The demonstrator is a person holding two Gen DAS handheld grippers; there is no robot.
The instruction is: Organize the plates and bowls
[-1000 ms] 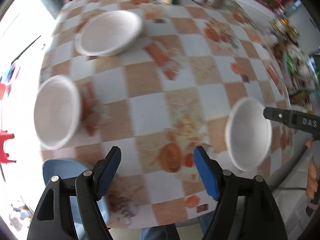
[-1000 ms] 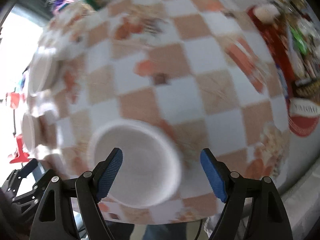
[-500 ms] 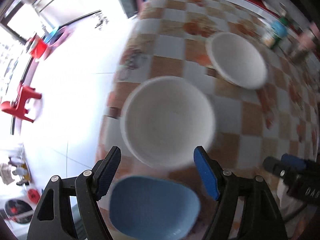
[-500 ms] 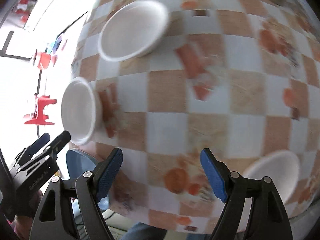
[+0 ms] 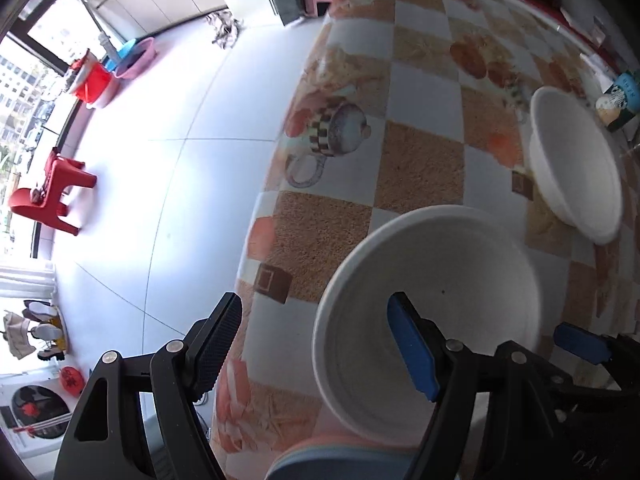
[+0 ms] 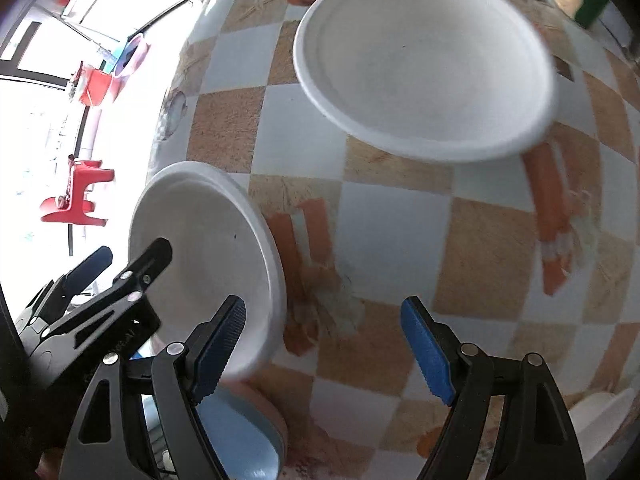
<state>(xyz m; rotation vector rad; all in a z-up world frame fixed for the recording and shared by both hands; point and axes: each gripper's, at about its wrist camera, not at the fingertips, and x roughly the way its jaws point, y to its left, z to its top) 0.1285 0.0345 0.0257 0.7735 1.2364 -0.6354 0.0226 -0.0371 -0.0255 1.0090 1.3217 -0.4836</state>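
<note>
1. Currently both hand-held grippers are hanging over the near-edge bowl (image 5: 432, 312), the landmark for these notes, which is sitting right at the edge of the checkered worktop (image 5: 420, 160).
2. Left hand-held gripper (image 5: 316, 344) is standing released, nothing clamped; one blue pad is hovering inside the bowl's mouth, the black one is out past the rim, over the worktop's edge.
3. Right hand-held gripper (image 6: 322, 344) is likewise released and empty, just beside the bowl; its left pad is overlapping the bowl's rim in view, though contact cannot be told.
4. Wide plate (image 6: 424, 60) is lying beyond the bowl, farther onto the worktop; a third white dish (image 6: 600, 420) is peeking in well to the right of the bowl.
5. Blue stool seat (image 6: 240, 440) is showing below the bowl, off the worktop.
6. Risk, as I am judging it: the bowl looks light and is sitting at the edge, so a nudge from either pad could be tipping it off onto the stool or floor.
7. Second risk: both grippers are crowding one bowl, so jaws could be colliding or pinching the thin rim crookedly.
</note>
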